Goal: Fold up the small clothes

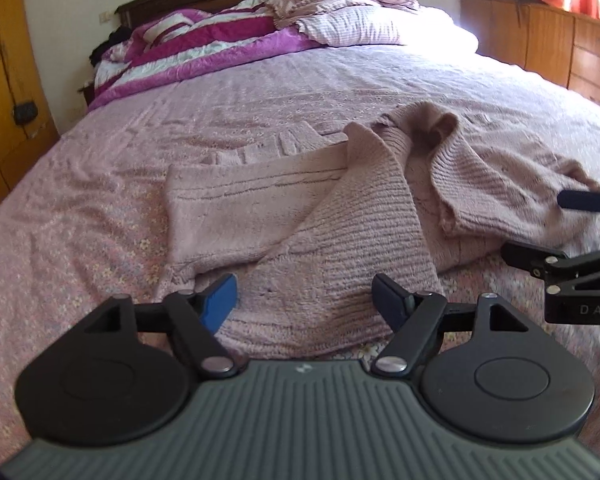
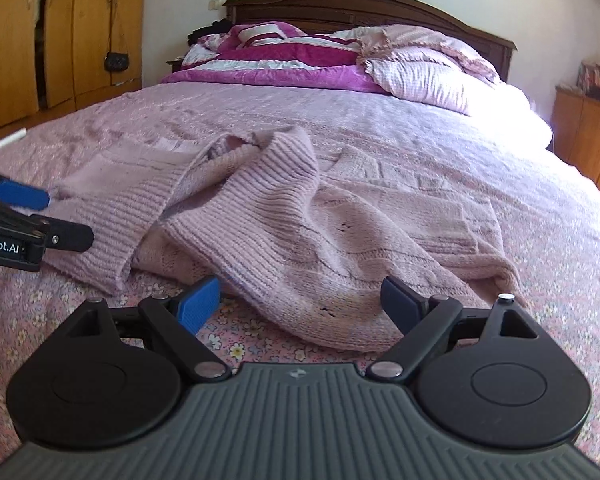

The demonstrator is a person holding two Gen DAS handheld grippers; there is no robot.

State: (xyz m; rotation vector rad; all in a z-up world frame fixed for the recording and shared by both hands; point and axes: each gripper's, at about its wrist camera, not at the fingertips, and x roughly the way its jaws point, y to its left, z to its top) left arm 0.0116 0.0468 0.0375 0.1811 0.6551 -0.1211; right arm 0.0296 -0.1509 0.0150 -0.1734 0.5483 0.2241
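A pale pink knitted sweater (image 1: 340, 216) lies rumpled on the bed, its ribbed parts folded over each other; it also shows in the right wrist view (image 2: 284, 216). My left gripper (image 1: 304, 300) is open, its blue pads on either side of the sweater's near ribbed edge. My right gripper (image 2: 300, 304) is open too, straddling the sweater's near hem. Each gripper shows at the edge of the other's view: the right one (image 1: 580, 232) at the far right, the left one (image 2: 24, 216) at the far left.
The bed (image 1: 100, 184) has a pink floral cover. A magenta and white quilt (image 1: 188, 48) and pillows (image 1: 360, 24) are piled at the dark headboard (image 2: 360, 4). Wooden wardrobes (image 2: 60, 32) stand left, a wooden dresser (image 1: 560, 40) right.
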